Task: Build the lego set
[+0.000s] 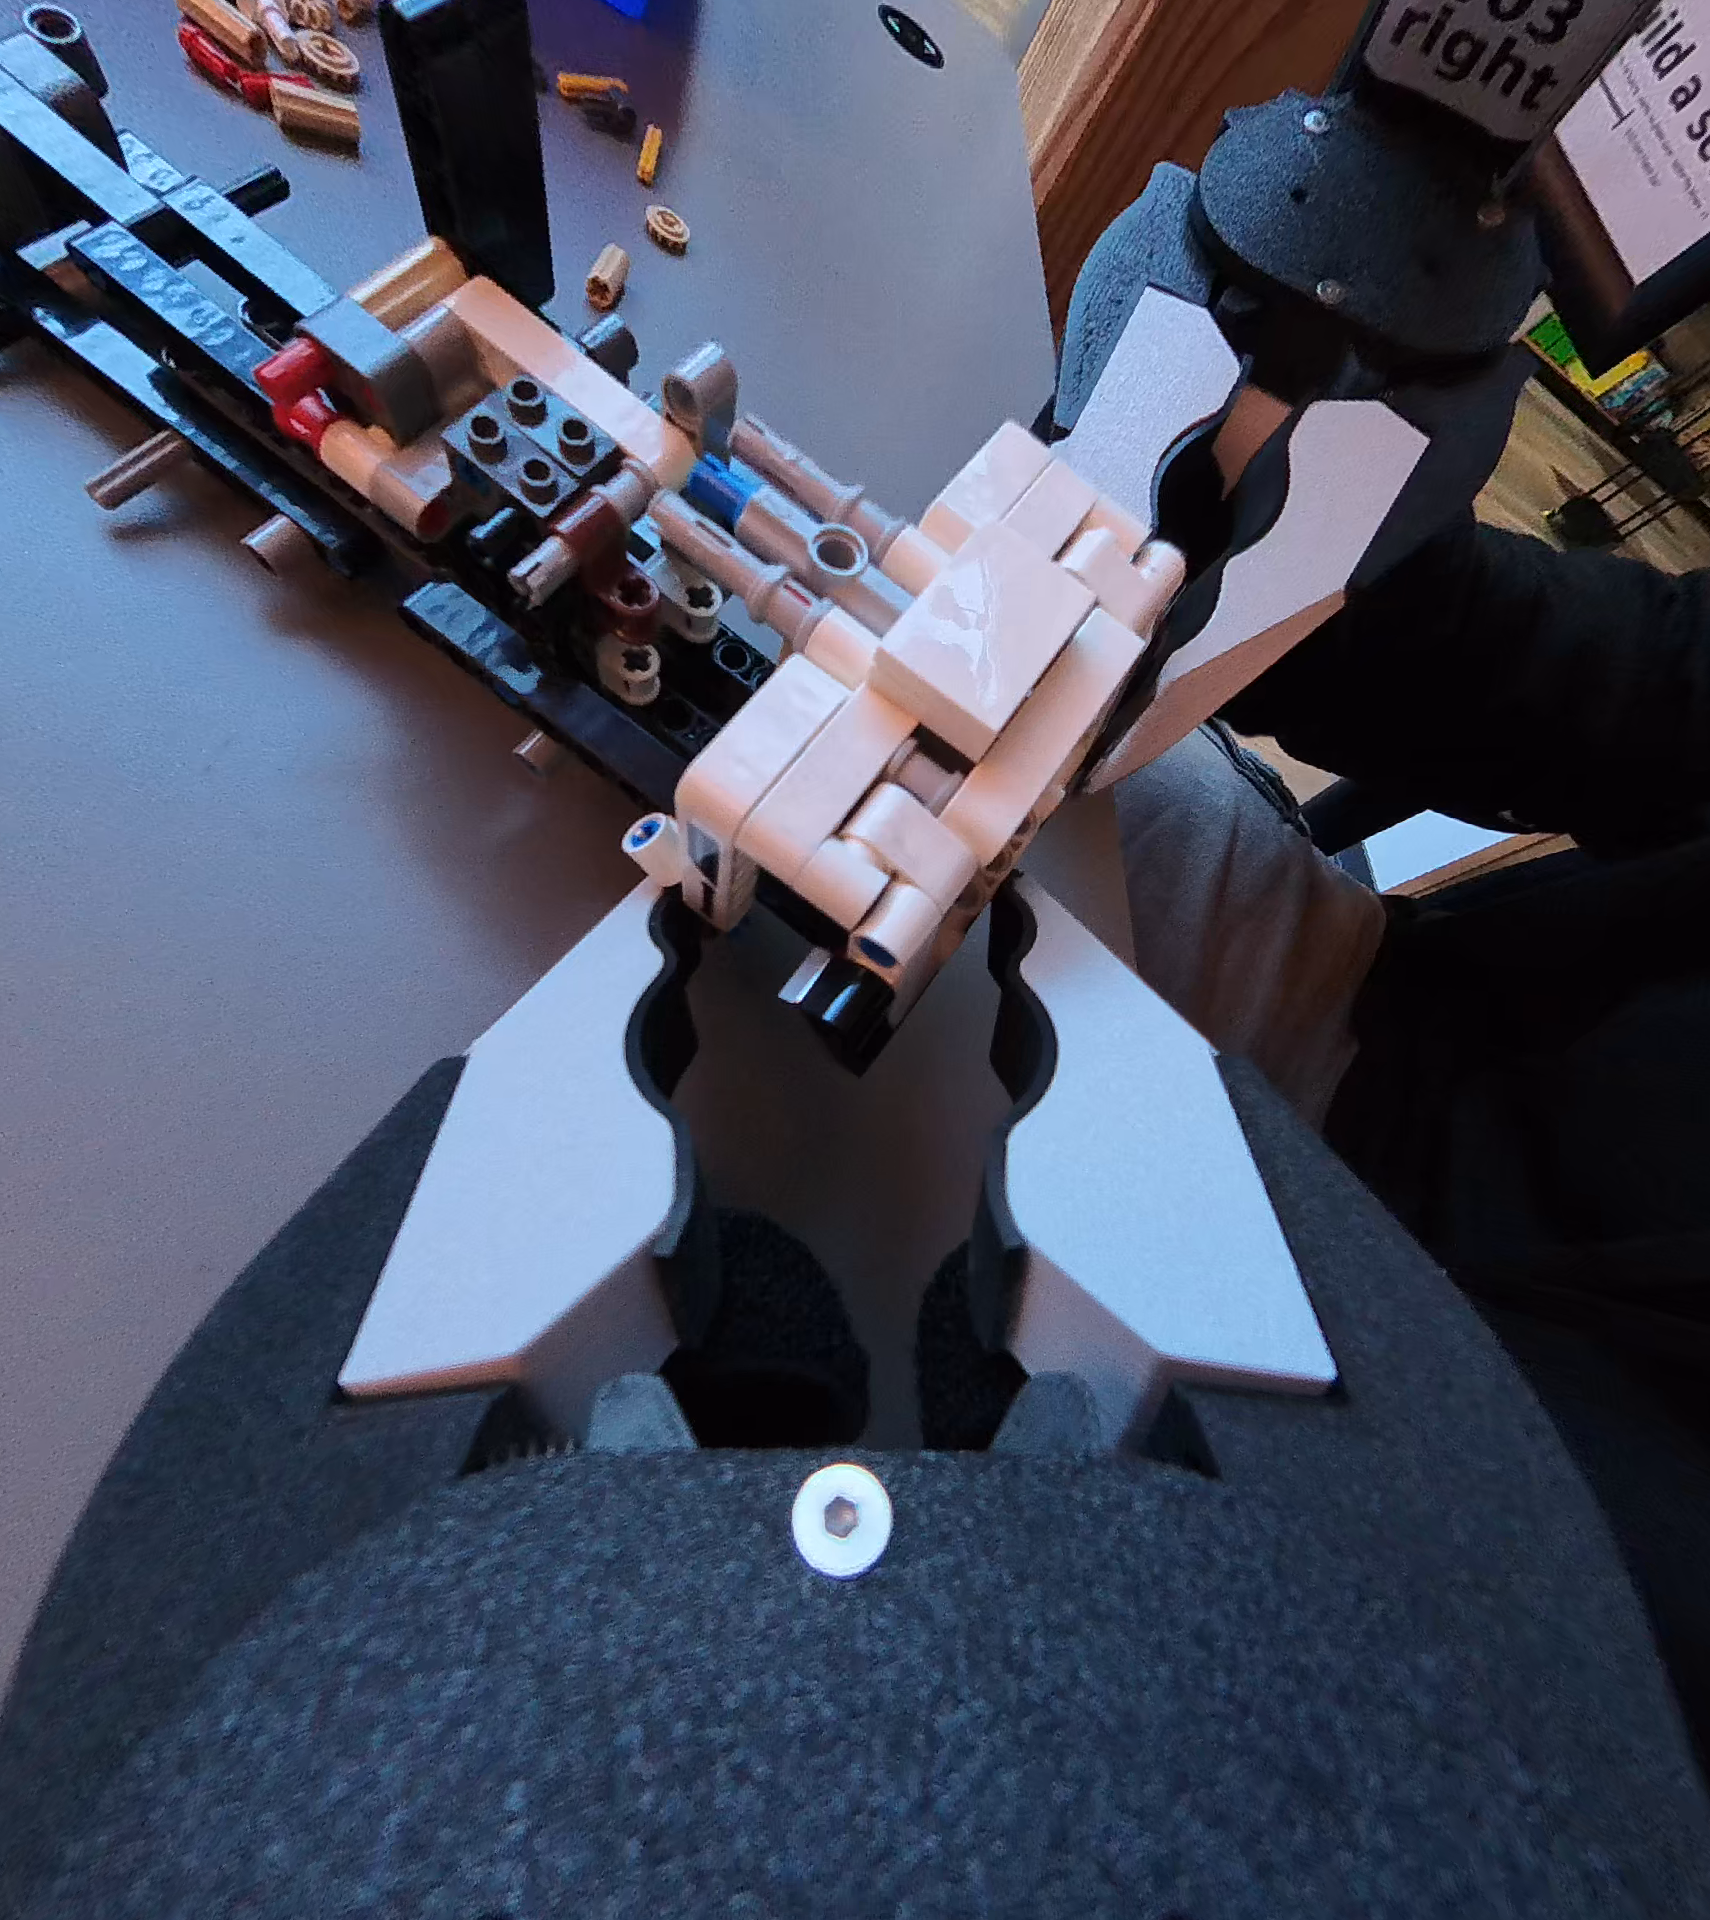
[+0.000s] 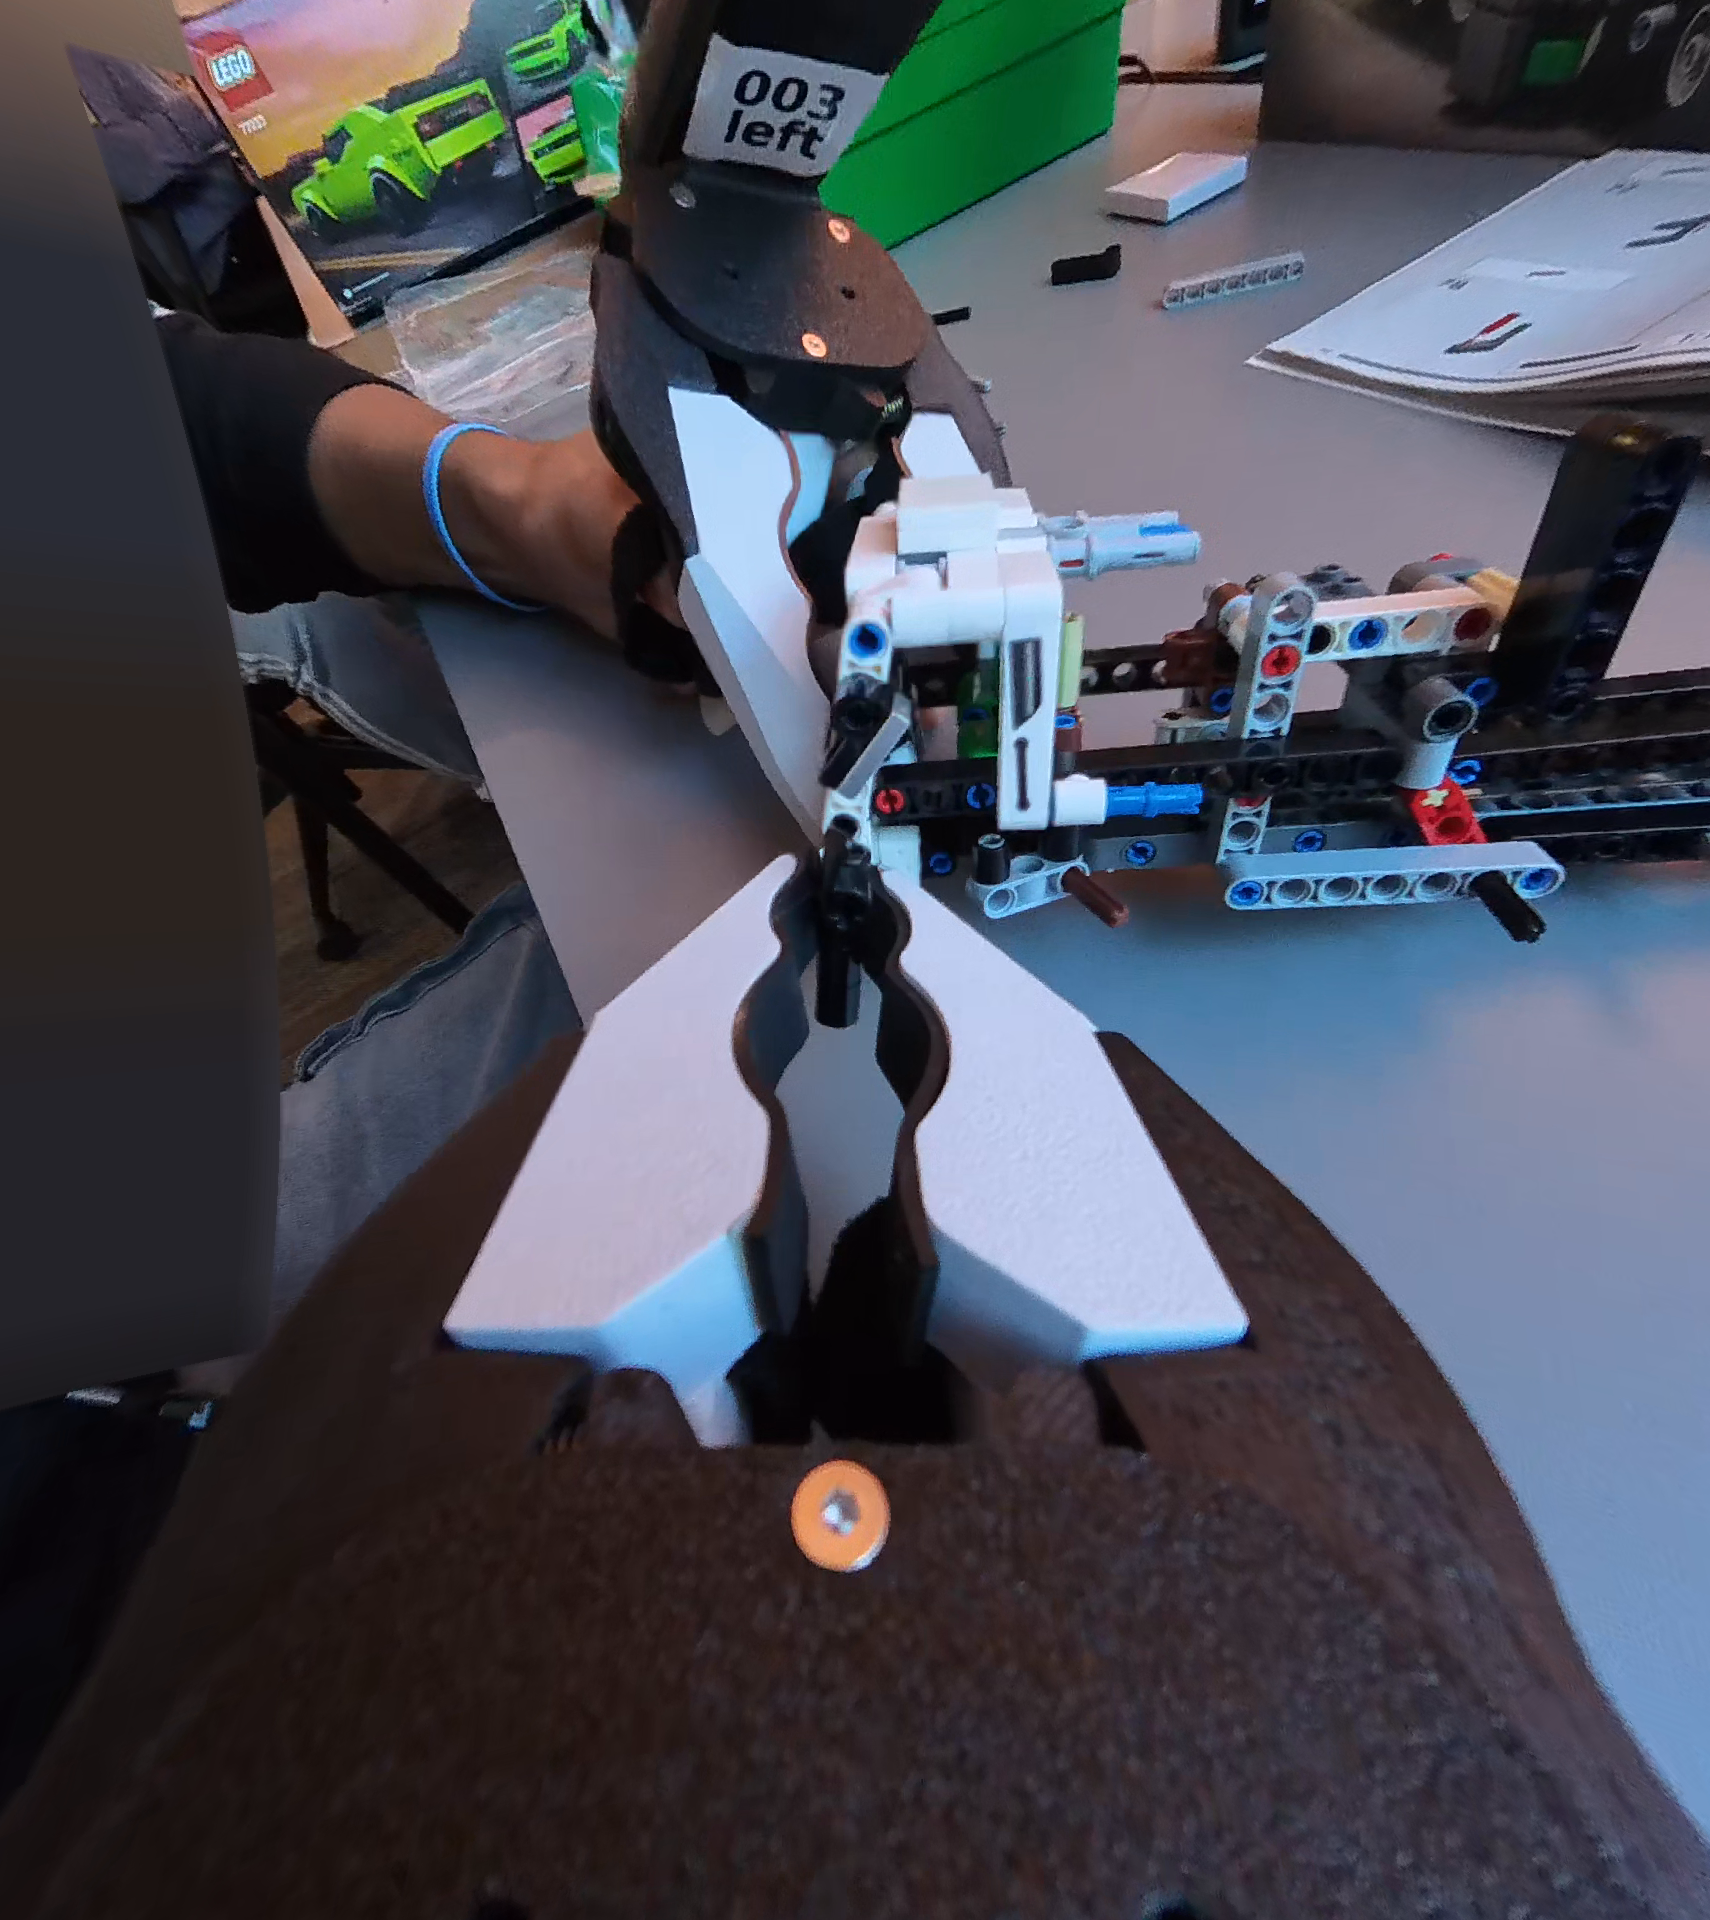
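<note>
A long black Technic chassis lies on the table. A white block assembly sits at its near end. My left gripper is closed around the end of the white block, one finger on each side. My right gripper is shut on a small black pin piece that hangs at the block's lower corner. In the left wrist view the right gripper meets the block from the right, and the block hides the pin it holds.
Loose tan and red pieces lie at the far end of the table. A black beam stands upright on the chassis. An instruction booklet, a set box, a green box and a grey beam lie behind. The table edge is at the left. The grey beam is about 30 cm from my left fingertips.
</note>
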`<state>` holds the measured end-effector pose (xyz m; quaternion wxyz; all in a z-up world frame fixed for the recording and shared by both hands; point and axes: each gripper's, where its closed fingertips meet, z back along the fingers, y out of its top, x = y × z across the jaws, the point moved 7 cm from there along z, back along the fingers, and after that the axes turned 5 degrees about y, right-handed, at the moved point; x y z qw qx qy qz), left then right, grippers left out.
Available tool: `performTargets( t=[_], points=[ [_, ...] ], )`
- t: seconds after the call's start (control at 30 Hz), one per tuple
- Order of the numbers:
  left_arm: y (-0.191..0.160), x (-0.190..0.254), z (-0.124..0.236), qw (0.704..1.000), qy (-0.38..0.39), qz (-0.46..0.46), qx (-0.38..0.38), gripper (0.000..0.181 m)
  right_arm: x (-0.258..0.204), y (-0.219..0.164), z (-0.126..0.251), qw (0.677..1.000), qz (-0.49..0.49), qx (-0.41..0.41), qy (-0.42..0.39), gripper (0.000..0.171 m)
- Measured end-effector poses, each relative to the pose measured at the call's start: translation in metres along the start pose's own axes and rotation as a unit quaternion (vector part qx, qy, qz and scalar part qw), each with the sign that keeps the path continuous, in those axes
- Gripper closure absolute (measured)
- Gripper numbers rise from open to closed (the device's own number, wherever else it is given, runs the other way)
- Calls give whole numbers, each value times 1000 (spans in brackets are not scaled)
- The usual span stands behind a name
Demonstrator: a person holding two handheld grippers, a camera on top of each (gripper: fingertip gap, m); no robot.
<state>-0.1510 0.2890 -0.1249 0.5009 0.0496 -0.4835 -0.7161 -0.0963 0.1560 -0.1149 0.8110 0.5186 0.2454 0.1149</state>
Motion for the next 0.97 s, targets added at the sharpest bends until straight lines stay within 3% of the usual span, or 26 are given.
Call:
performTargets(
  t=[0.4, 0.6, 0.7, 0.97],
  points=[
    [1, -2, -1, 1000, -4, -2, -3, 125, -2, -2, 3, 999, 18, 6, -32, 161],
    [0, 0, -1, 1000, 5, -12, -8, 125, 4, -5, 13, 998, 23, 9, -65, 171],
    [-1, -2, 1, 1000, 7, -20, -10, 125, 7, -5, 20, 997, 16, 19, -67, 163],
    [-9, -12, 11, 988, 40, -135, -62, 125, 12, -13, 26, 997, -33, 29, -57, 157]
  ],
)
